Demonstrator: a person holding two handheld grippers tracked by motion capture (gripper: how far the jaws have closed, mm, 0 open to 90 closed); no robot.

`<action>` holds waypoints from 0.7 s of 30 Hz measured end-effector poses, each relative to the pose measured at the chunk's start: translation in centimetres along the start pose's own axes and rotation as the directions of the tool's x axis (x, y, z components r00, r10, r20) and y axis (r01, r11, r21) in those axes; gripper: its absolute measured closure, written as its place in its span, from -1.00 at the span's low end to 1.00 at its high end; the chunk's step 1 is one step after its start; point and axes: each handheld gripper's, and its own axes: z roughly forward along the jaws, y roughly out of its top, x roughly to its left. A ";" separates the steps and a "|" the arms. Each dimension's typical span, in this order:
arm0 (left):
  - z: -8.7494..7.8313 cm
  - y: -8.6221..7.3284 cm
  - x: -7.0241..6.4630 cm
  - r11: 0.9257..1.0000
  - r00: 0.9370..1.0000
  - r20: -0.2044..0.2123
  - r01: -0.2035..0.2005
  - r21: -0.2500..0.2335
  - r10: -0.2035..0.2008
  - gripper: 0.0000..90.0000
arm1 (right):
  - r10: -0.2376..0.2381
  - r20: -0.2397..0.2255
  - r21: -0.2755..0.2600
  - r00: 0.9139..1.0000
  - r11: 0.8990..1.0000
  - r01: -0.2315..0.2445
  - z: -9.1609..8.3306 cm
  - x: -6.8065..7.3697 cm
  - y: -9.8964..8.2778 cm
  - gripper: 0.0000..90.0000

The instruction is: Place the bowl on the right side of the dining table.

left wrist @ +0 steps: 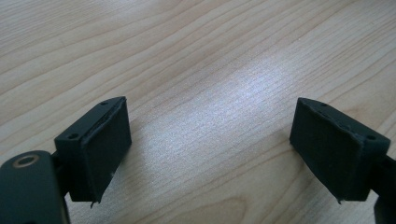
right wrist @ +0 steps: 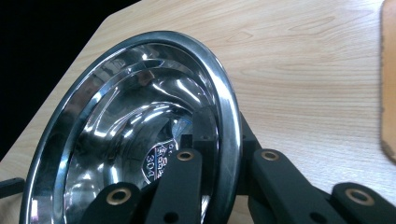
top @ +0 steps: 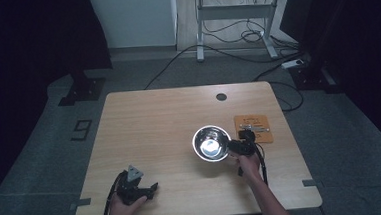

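A round steel bowl (top: 211,143) sits right of centre on the wooden worktop (top: 150,135), its mouth facing up and tipped a little. The right hand-held gripper (top: 232,146) pinches the bowl's rim at its 3 o'clock edge, one jaw inside and one outside; in the right gripper view the bowl (right wrist: 135,116) rises tilted over the jaws. An orange board (top: 253,128) lies just beyond, at about 2 o'clock from the bowl. The left hand-held gripper (top: 151,190) rests near the worktop's 7 o'clock corner, jaws spread wide over bare wood (left wrist: 205,70), pointing toward 3 o'clock.
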 end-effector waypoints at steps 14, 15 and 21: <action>0.0 0.0 0.0 1.000 1.000 0.000 0.000 0.000 0.000 -0.73 | 0.038 0.012 -0.036 0.999 0.999 -0.037 -0.8 -1.3 0.7 0.90; 0.0 0.0 0.0 1.000 1.000 0.000 0.000 0.000 0.000 -0.73 | 0.043 0.011 -0.042 0.999 0.998 -0.043 -0.9 -1.4 0.8 0.90; 0.0 0.0 0.0 1.000 1.000 0.000 0.000 0.000 0.000 -0.73 | 0.052 0.015 -0.057 0.999 0.997 -0.051 -1.2 -1.7 1.1 0.90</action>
